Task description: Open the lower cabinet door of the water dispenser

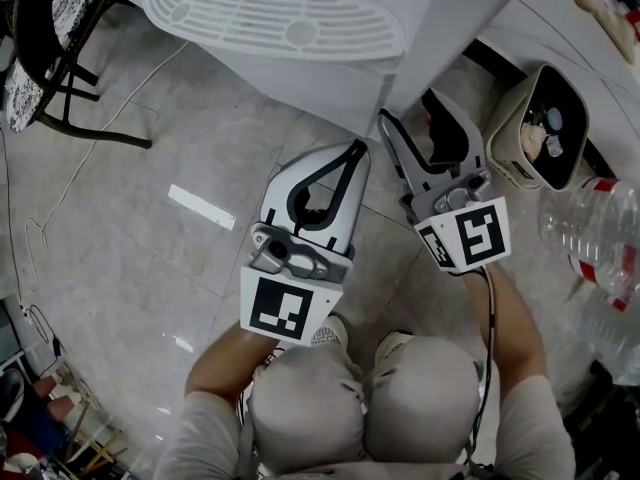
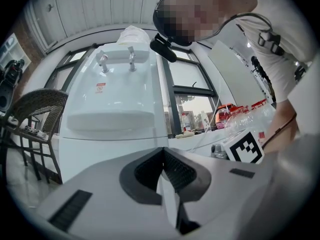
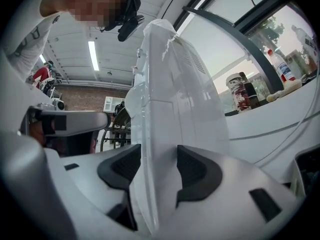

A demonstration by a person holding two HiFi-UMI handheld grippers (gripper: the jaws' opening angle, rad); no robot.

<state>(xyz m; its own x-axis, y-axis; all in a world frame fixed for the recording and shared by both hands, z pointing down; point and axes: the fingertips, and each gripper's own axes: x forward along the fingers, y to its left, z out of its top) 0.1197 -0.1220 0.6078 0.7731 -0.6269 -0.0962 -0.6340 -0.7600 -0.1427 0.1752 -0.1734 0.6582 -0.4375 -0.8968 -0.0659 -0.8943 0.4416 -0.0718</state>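
Tiled floor [image 1: 150, 218]. Item: lower cabinet door [image 3: 170, 109] of water dispenser [image 1: 300, 58], ajar, its upright free edge standing between right gripper [image 3: 160, 164] fingers, which are spread wide and not clamping. Left gripper [image 1: 358, 148]: alongside, fingers closed, empty.

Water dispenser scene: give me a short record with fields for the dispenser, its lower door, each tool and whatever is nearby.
water dispenser: white, two taps above a drip tray
lower door: white panel seen edge-on, appears swung out from the cabinet
right tool: jaws wide apart, the door's edge between them
left tool: jaws together, holding nothing
nearby: beige bin and clear plastic bottles on the person's right
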